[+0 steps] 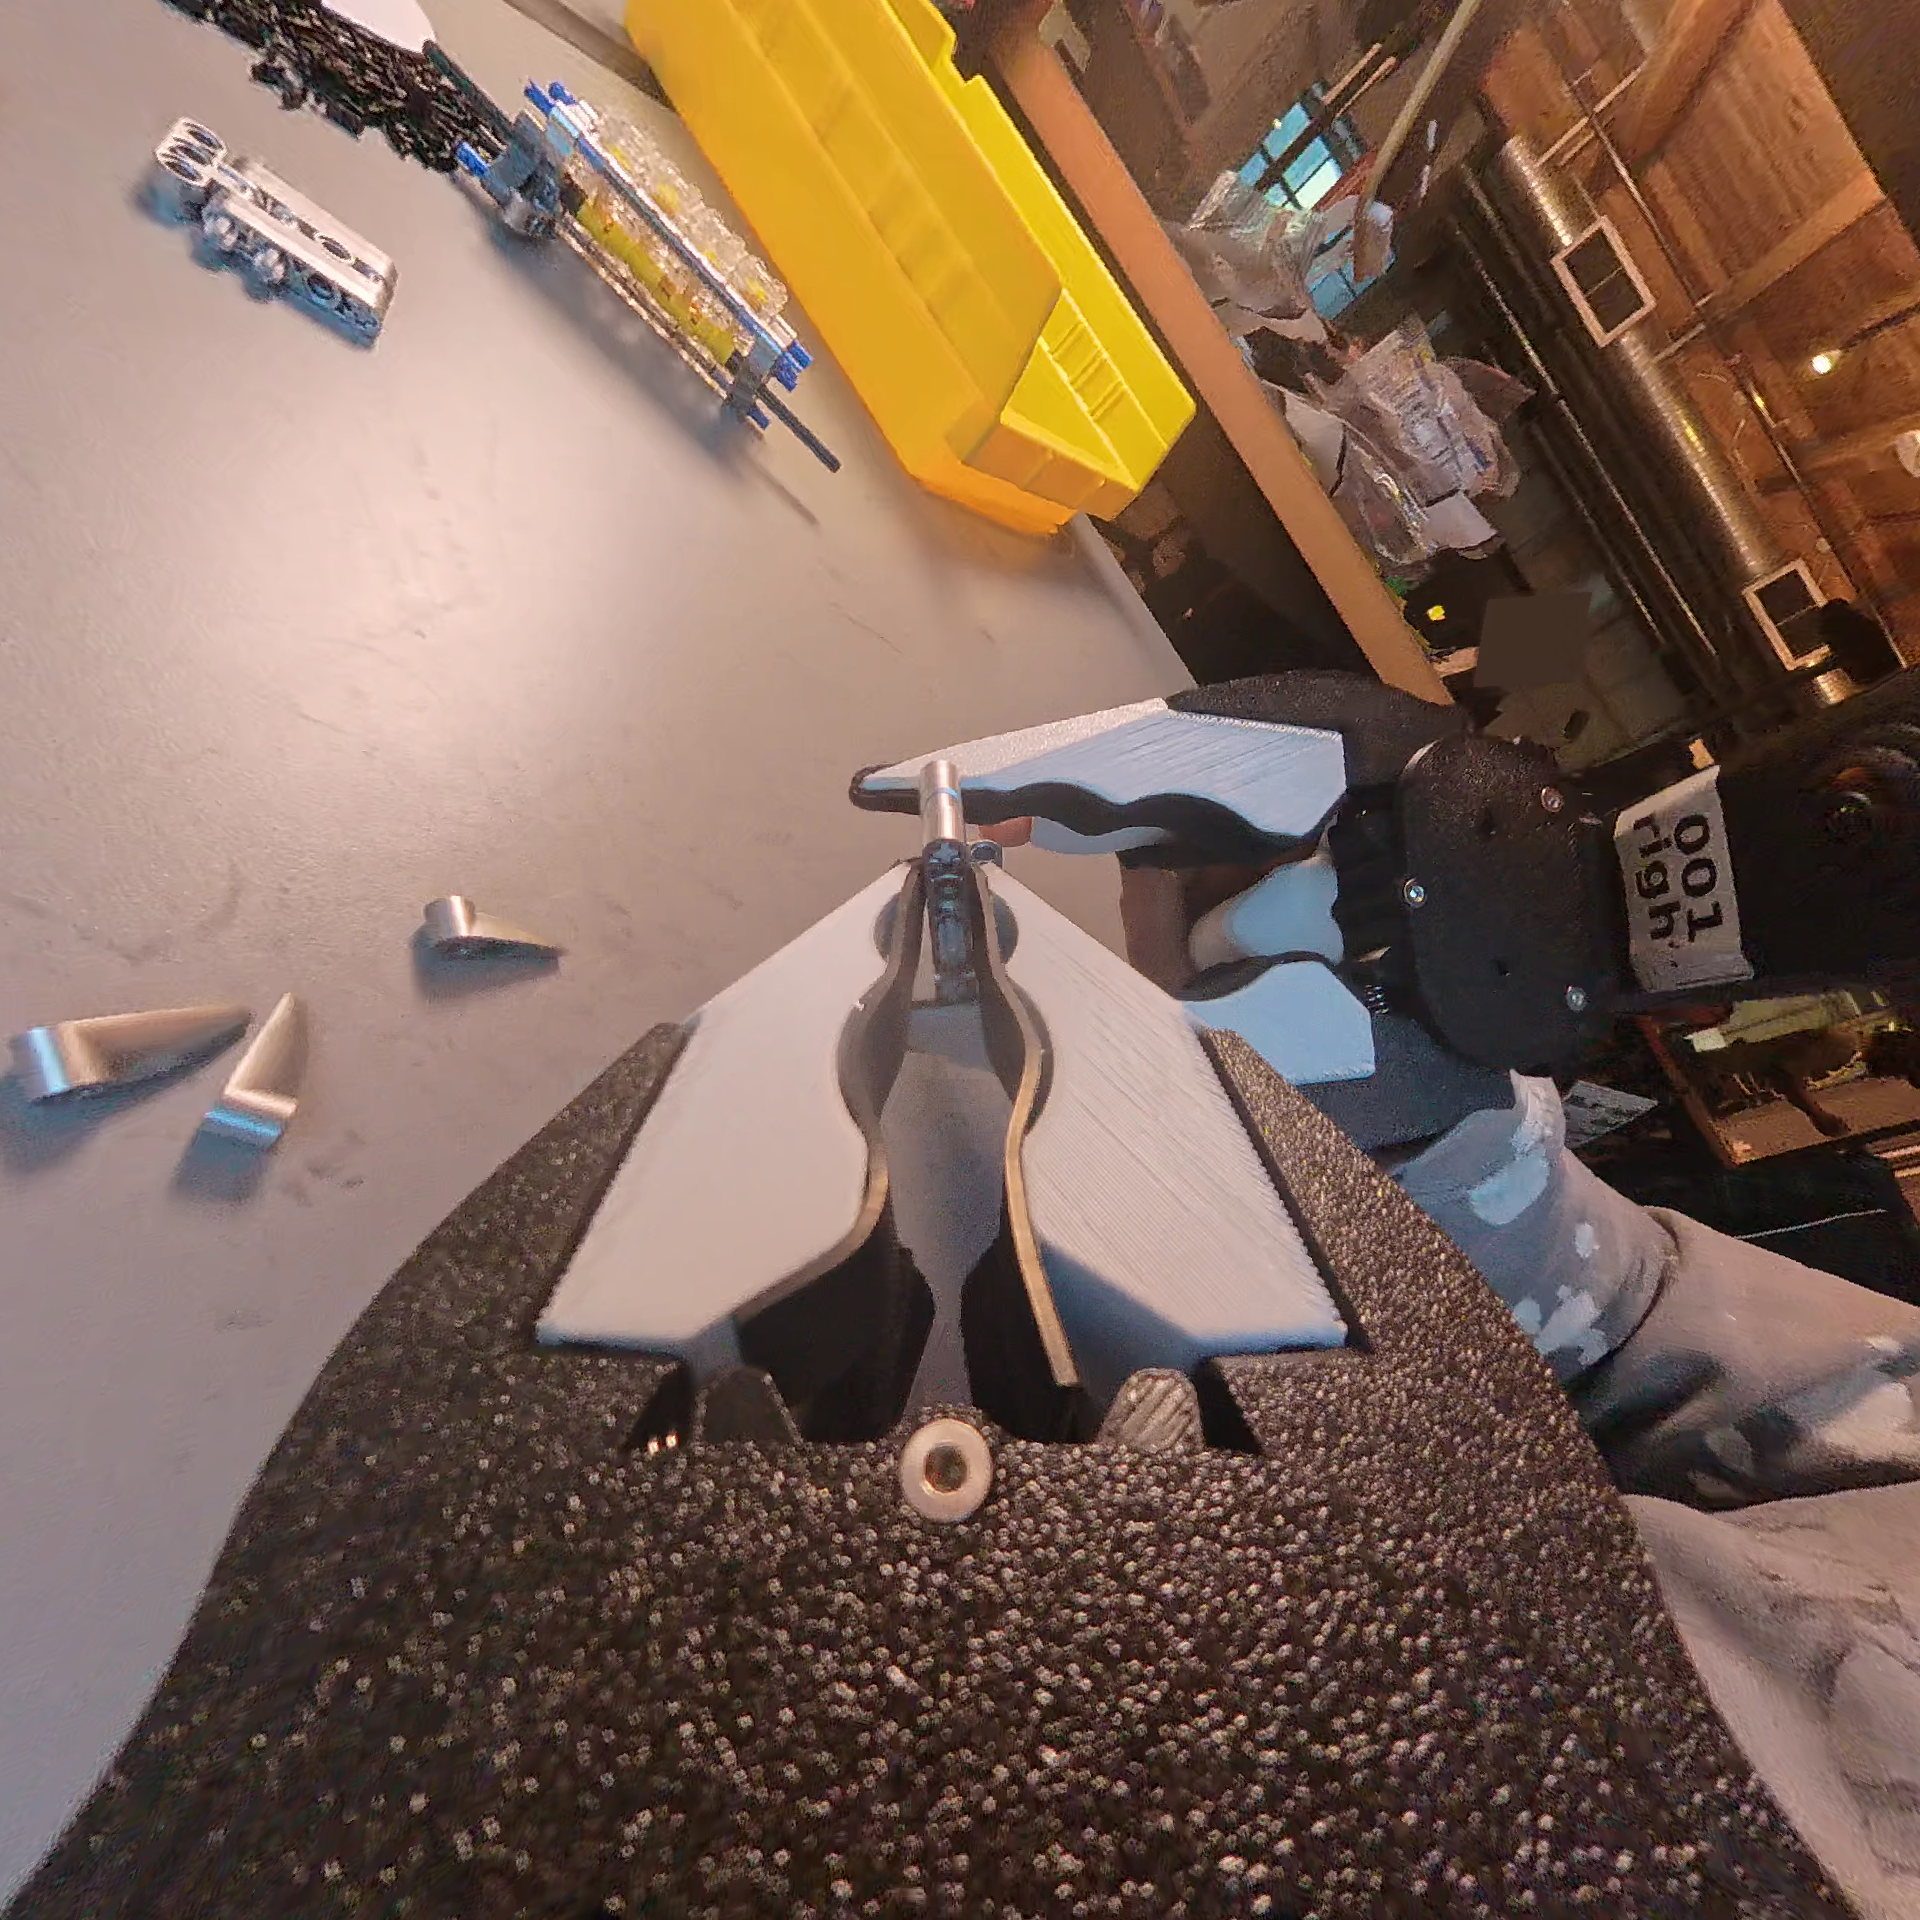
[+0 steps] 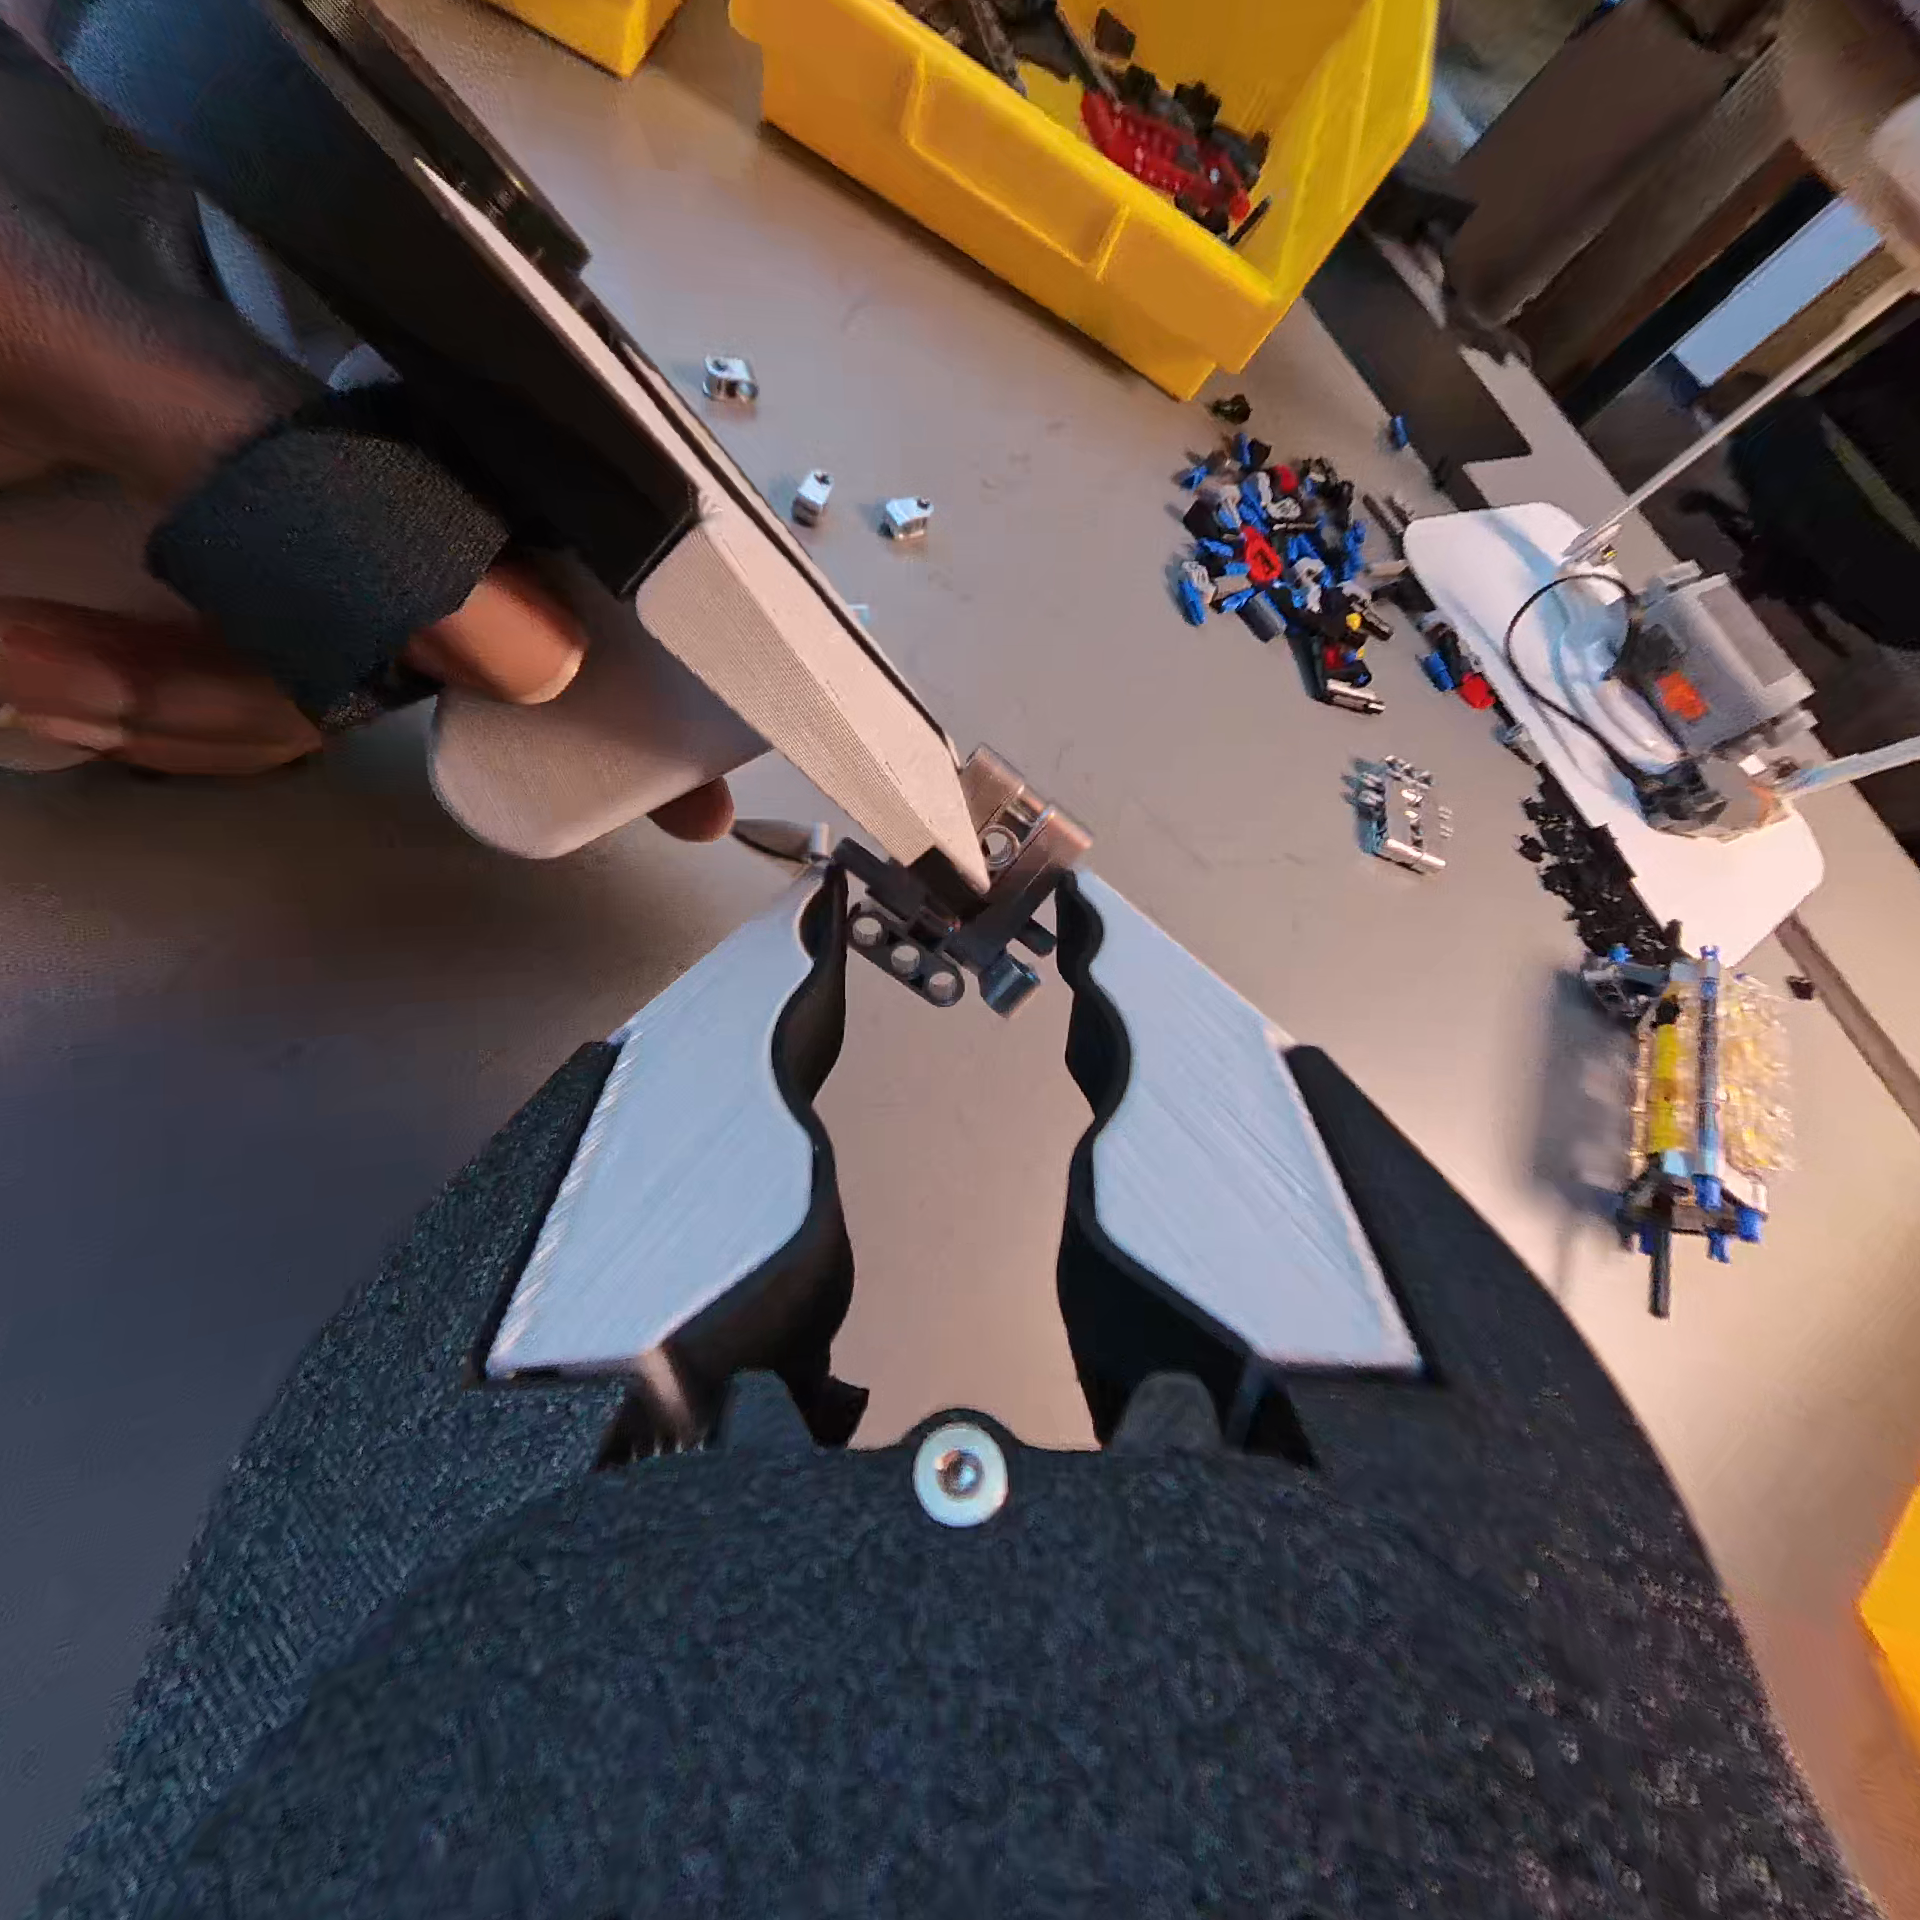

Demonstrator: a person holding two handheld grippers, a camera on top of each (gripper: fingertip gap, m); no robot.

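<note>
A small brick assembly (image 2: 935, 935) of a dark grey holed beam and a light grey block hangs above the grey table (image 2: 1039, 520). My right gripper (image 2: 951, 894) has both fingertips against its sides, with a wide gap behind them. My left gripper (image 1: 945, 883) is shut tight on the same assembly (image 1: 948, 935), whose light grey pin end (image 1: 943, 795) sticks out past the tips. In the right wrist view a left finger (image 2: 810, 665) comes in from the upper left, with a gloved hand (image 2: 332, 561) behind it. In the left wrist view a right finger (image 1: 1143, 769) comes in from the right.
Yellow bins (image 2: 1039, 187) (image 1: 935, 260) stand at the table's far edge. A pile of small blue, black and red parts (image 2: 1278, 561), a white board with a motor (image 2: 1683, 665), a long clear-and-yellow assembly (image 2: 1694, 1091) (image 1: 665, 249) and silver wedge pieces (image 1: 125, 1044) lie around. Less than 4 cm separates the two grippers' tips. Left tips and right tips are each some 25 cm from the long clear-and-yellow assembly (image 1: 665, 249). It turns up in the right wrist view (image 2: 1702, 1066) as well.
</note>
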